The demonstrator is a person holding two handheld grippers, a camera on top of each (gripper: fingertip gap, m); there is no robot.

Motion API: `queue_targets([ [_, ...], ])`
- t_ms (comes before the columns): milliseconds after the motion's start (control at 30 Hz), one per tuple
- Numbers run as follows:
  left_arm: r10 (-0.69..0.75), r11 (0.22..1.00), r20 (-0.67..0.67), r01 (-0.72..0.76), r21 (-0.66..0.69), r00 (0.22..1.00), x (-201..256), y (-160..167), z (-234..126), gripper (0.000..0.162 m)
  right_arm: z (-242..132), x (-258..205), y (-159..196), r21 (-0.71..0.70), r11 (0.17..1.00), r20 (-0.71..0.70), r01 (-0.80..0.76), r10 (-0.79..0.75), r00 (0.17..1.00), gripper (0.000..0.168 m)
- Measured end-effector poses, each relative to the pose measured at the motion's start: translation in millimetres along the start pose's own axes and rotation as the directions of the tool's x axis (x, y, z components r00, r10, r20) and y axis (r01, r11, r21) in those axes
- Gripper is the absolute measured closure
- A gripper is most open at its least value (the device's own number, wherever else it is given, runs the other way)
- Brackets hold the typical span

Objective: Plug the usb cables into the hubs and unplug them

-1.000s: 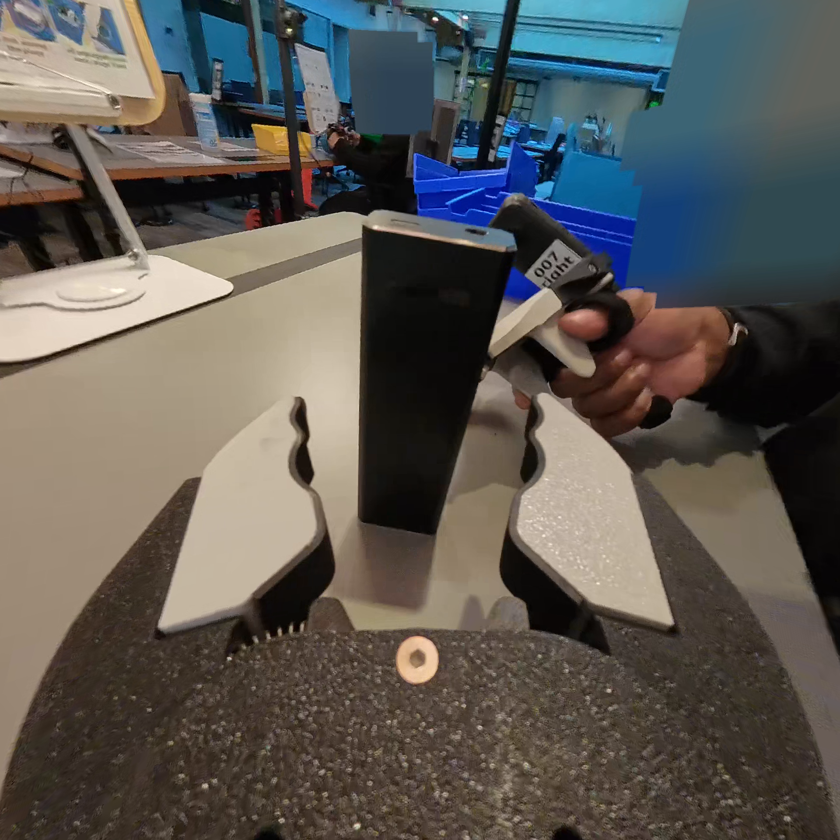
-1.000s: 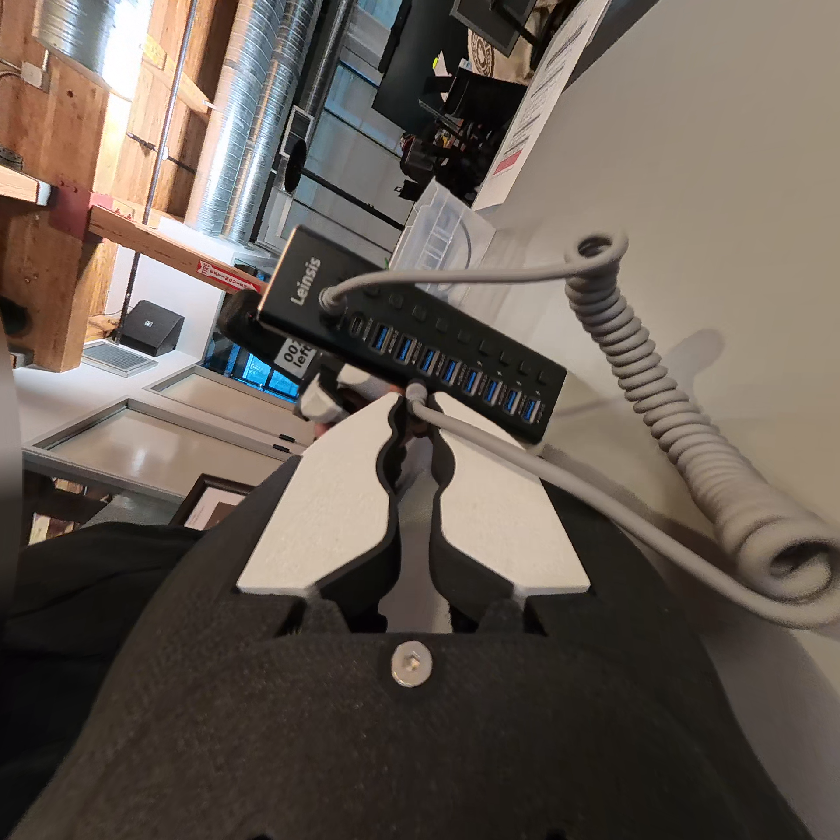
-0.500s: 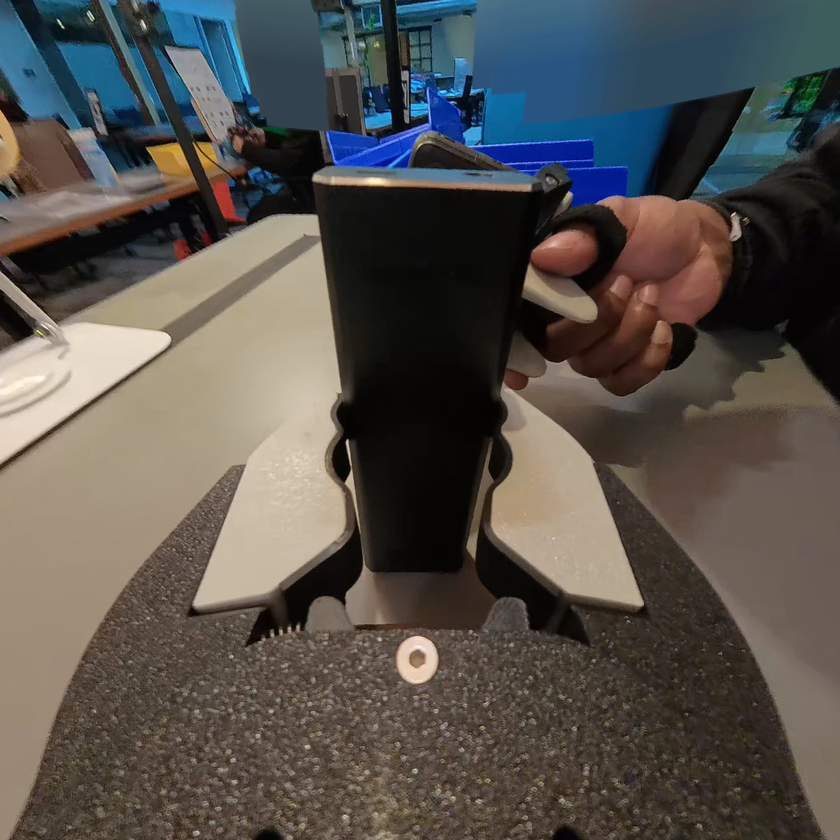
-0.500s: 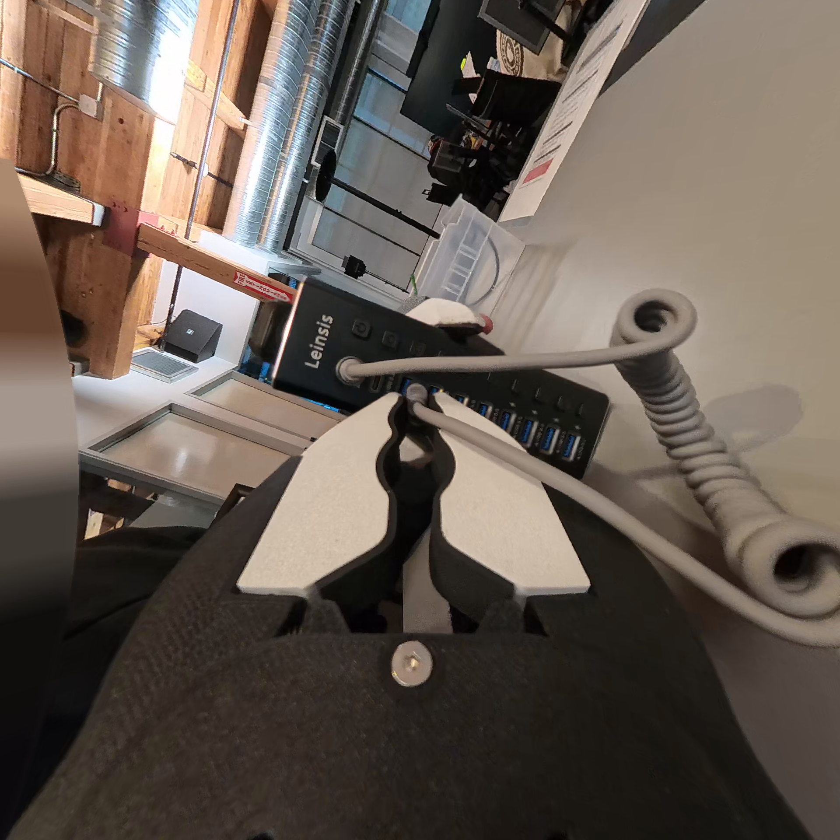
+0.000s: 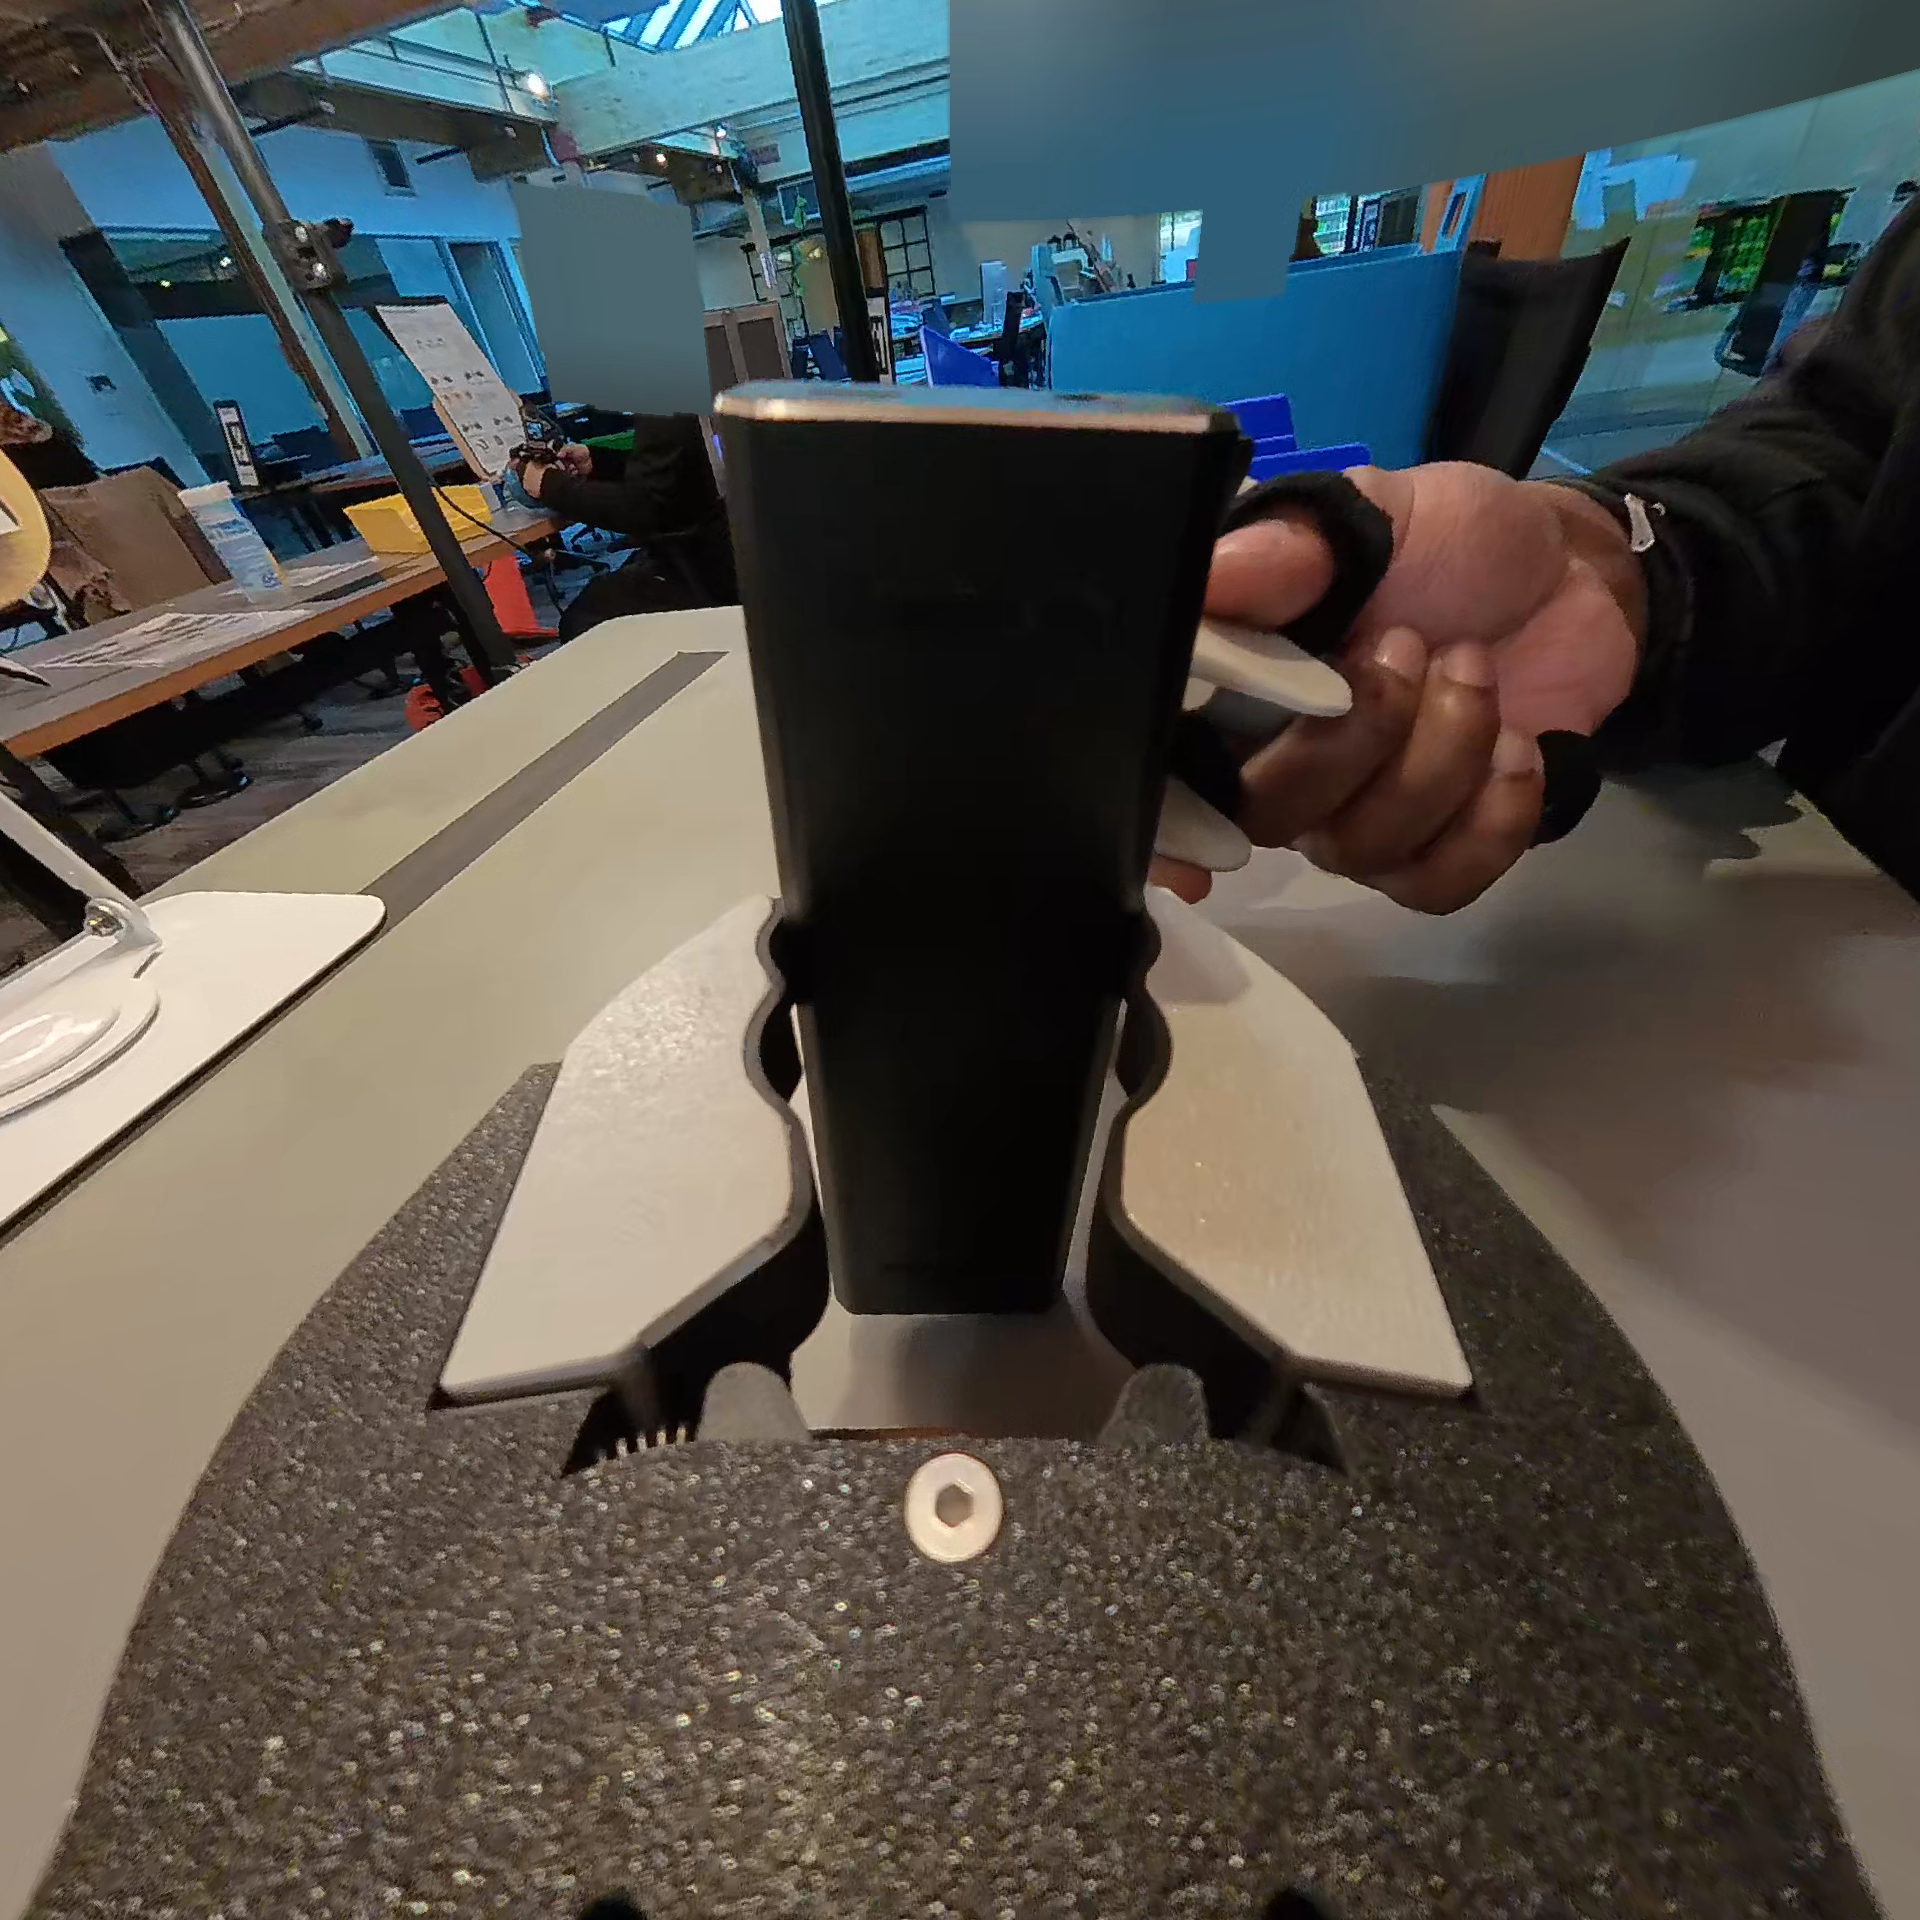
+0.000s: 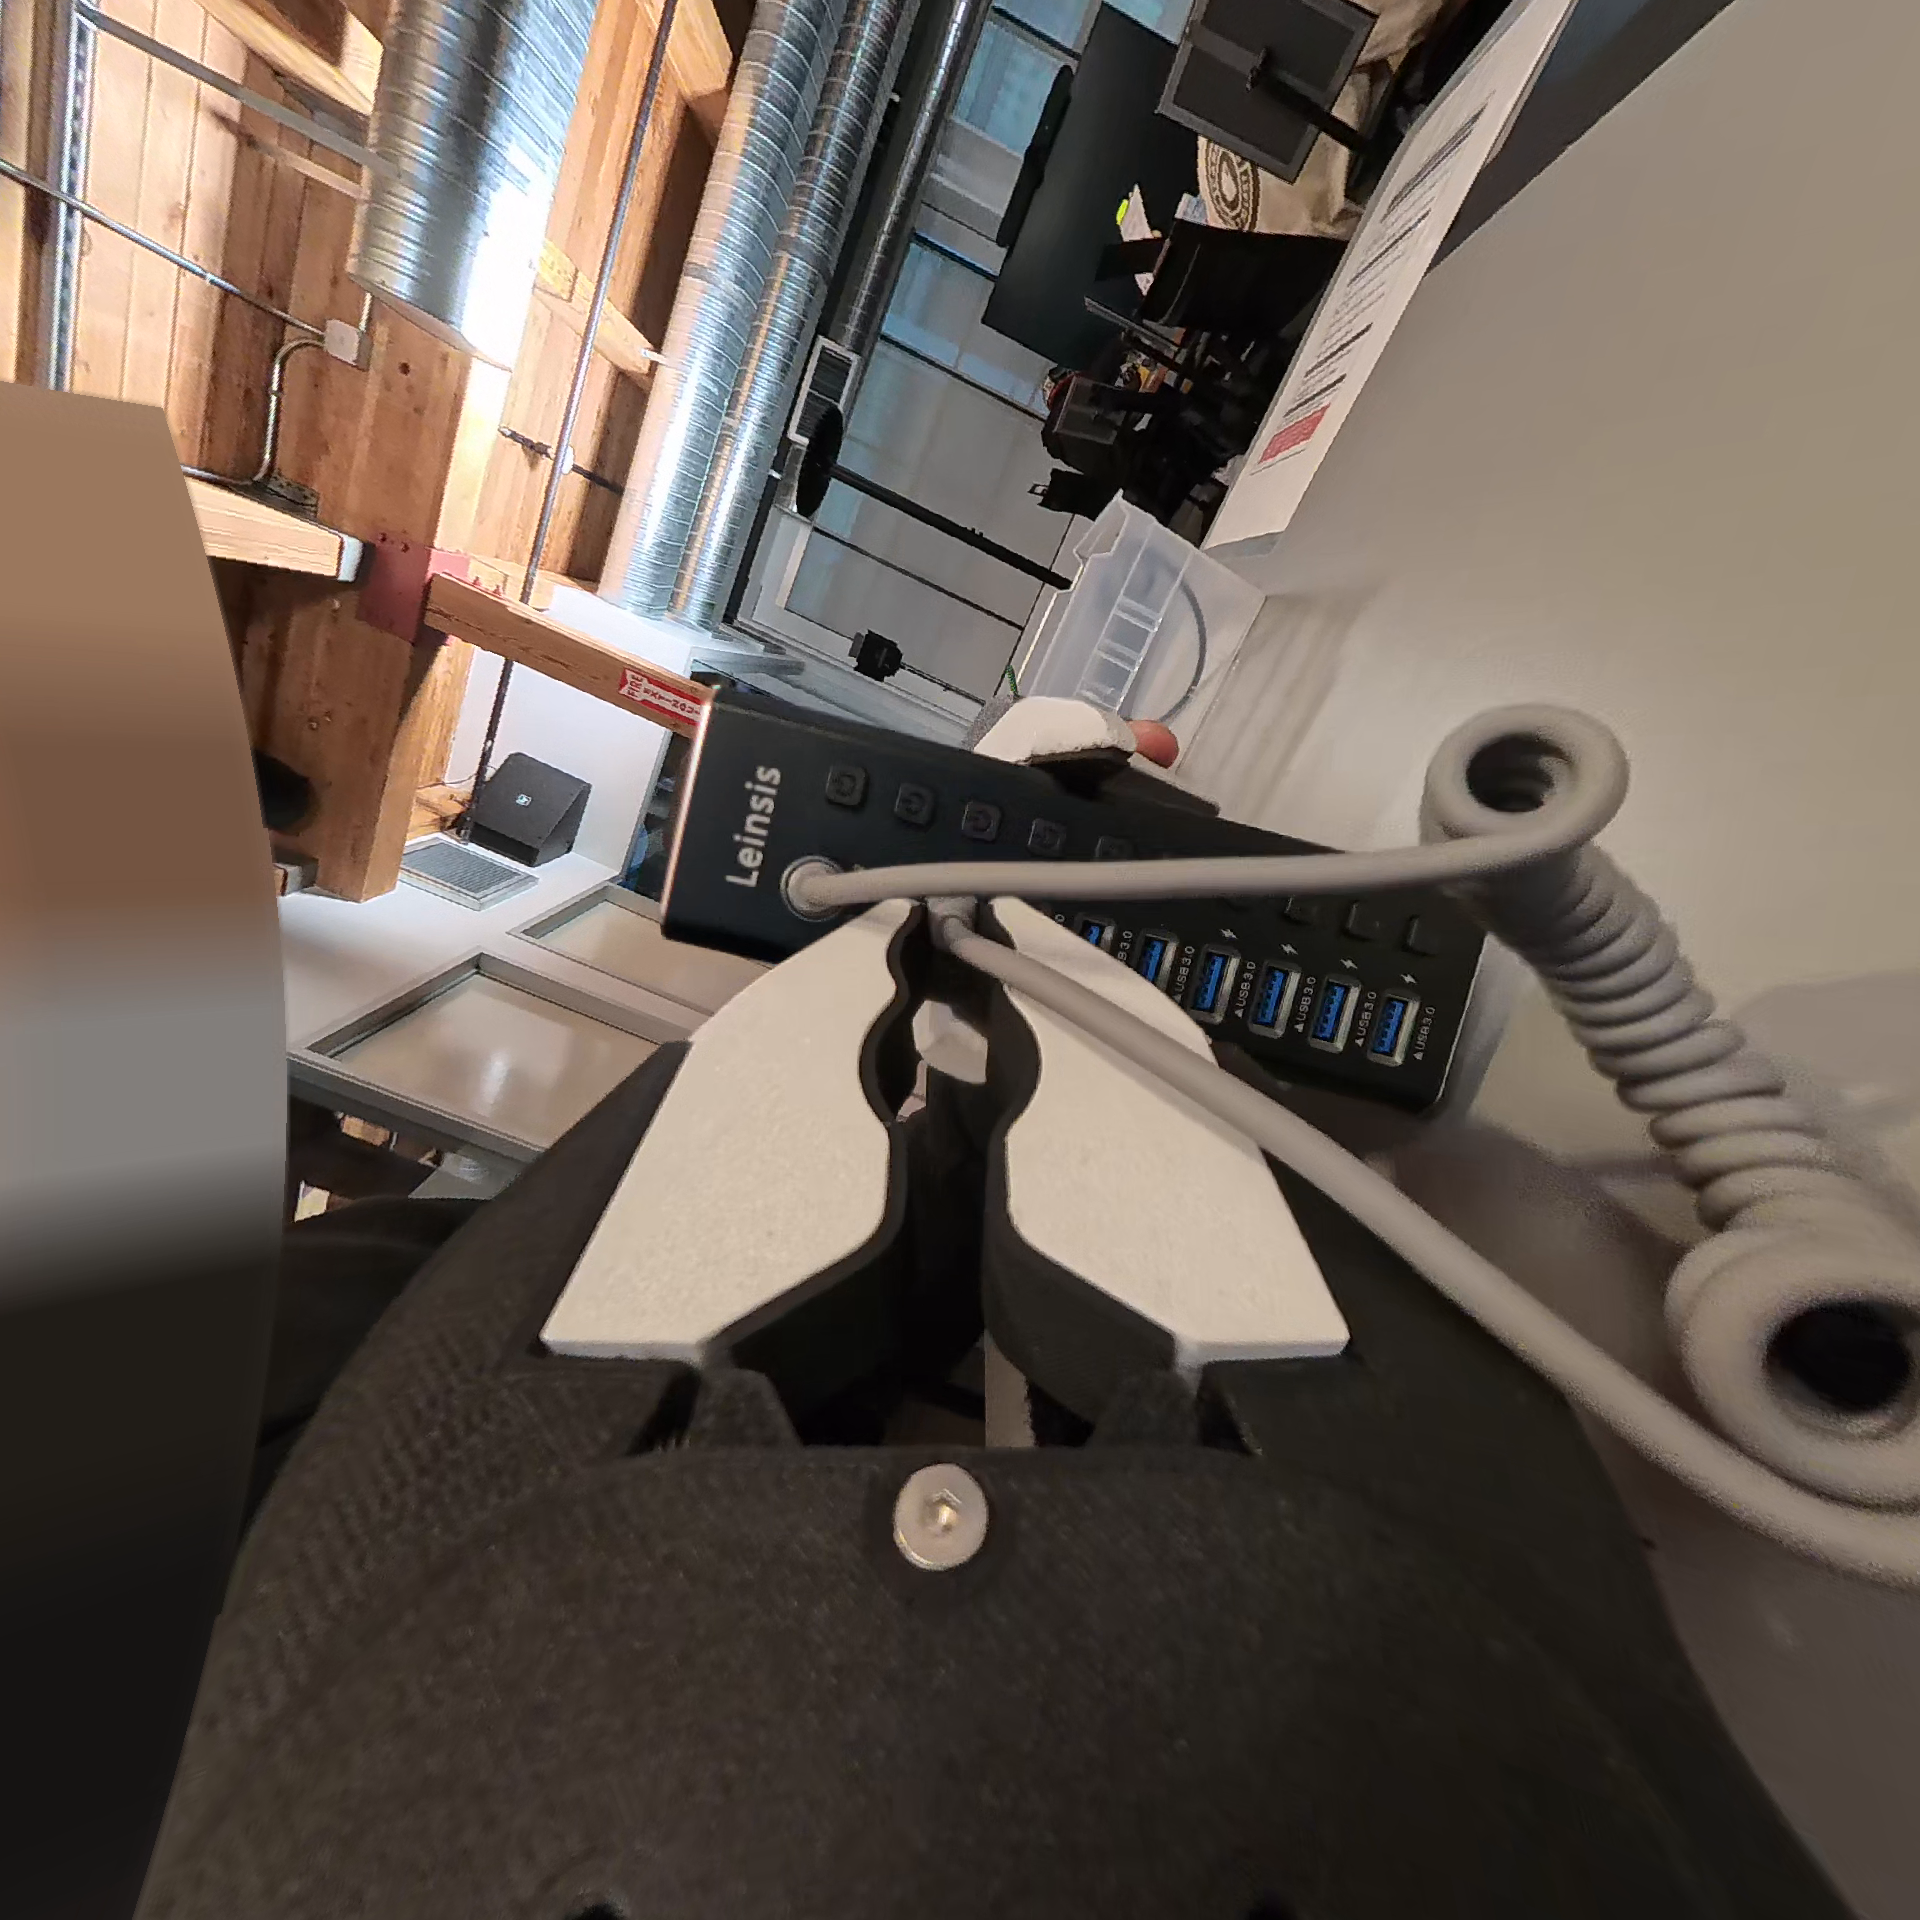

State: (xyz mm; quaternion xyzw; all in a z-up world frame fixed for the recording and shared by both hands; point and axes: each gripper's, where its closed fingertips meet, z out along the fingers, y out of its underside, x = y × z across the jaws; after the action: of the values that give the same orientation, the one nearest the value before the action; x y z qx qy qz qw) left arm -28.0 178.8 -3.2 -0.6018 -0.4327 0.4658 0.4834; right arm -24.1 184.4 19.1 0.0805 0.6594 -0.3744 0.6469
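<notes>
The hub (image 5: 966, 831) is clamped across its width by the left gripper (image 5: 961, 1049), its long axis running straight ahead along the fingers and tilted up off the grey table (image 5: 436, 997). In the right wrist view the same hub (image 6: 1299, 935) lies directly ahead of the right gripper (image 6: 951, 935), its row of blue sockets facing the tips. The right gripper is pressed together on the plug end of a grey coiled cable (image 6: 1621, 1049), right at the socket row; whether the plug is seated cannot be told. The coming move is judged to turn on the plug axis being kept square to the socket face. A second cable (image 6: 1143, 883) is already seated at the hub's end.
</notes>
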Motion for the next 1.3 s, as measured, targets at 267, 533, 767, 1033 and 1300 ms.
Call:
queue_targets([
  [267,0.059,0.998,0.019,-0.059,-0.008,0.998,1,1,0,0.102,0,1,5,-0.034,0.999,-0.021,0.008,-0.009,1.000,0.161],
  [533,0.221,0.973,0.048,-0.216,-0.080,0.974,4,9,-2,0.103,-3,8,15,-0.111,0.994,-0.036,-0.005,0.001,0.999,0.161],
  [767,0.382,0.914,0.054,-0.369,-0.169,0.923,8,15,-4,0.102,-2,8,26,-0.173,0.985,-0.008,0.017,-0.019,1.000,0.161],
  [1033,0.448,0.877,0.091,-0.418,-0.238,0.889,6,16,-6,0.102,0,7,28,-0.188,0.957,-0.067,0.219,-0.235,0.970,0.161],
  [1300,0.570,0.786,0.126,-0.494,-0.371,0.812,1,12,-7,0.102,-1,4,27,-0.231,0.927,-0.062,0.296,-0.317,0.946,0.161],
])
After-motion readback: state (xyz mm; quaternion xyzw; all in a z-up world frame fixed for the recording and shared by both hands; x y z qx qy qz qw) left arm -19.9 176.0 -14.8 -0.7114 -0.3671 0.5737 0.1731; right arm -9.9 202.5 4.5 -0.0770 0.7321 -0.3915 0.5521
